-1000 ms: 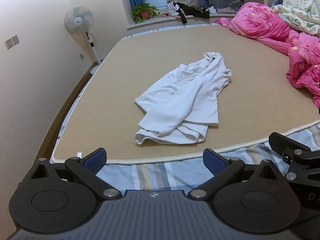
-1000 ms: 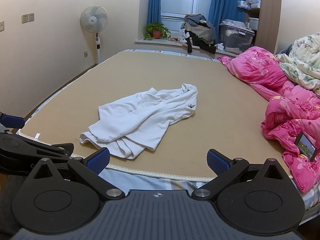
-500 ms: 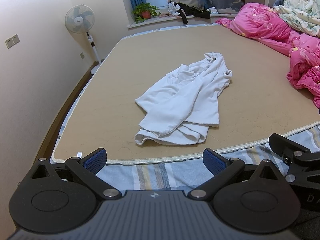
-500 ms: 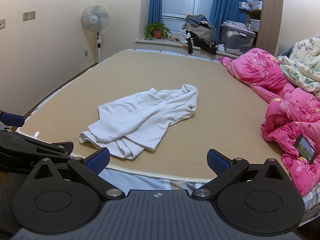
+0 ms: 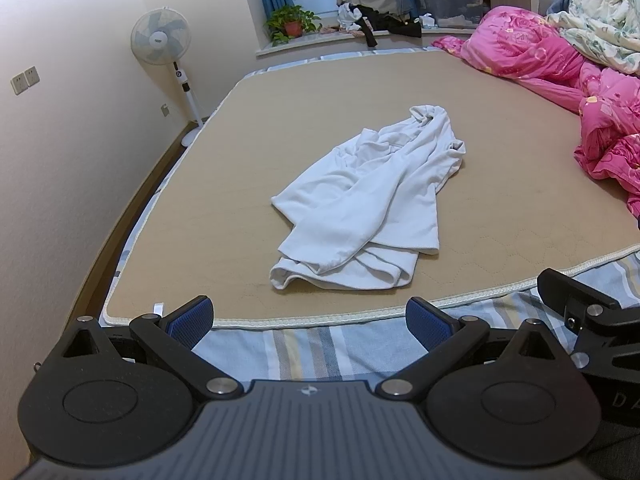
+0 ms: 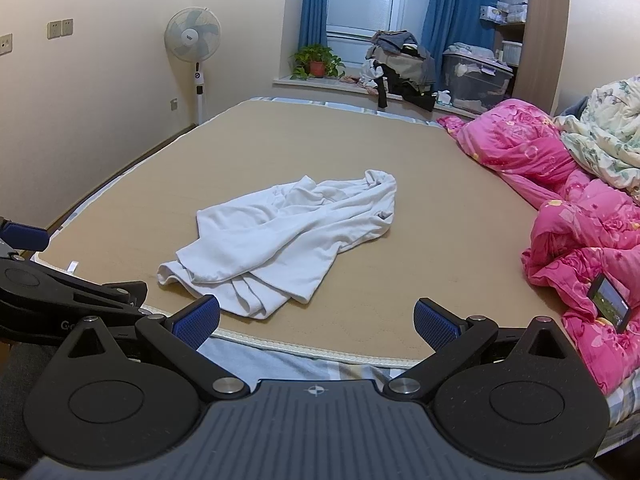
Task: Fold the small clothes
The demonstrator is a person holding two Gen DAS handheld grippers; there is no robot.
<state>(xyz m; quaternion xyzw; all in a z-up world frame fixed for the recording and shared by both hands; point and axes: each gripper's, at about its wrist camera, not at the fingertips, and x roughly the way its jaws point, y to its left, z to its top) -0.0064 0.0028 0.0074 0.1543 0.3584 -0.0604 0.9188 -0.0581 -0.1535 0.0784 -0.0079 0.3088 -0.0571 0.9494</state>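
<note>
White garment (image 5: 368, 200) crumpled on tan mat (image 5: 224, 184), 12 o'clock of both tools. Left gripper (image 5: 308, 316), right gripper (image 6: 316, 316): jaws spread, empty. Fabric judged light, limp; pinch near hem corner, 6 o'clock edge.

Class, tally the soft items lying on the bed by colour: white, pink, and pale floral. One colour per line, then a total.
White garment: 1
Pink quilt: 1
Pale floral quilt: 1
Total: 3

Pink quilt (image 5: 600, 120) cut off at rt edge
</note>
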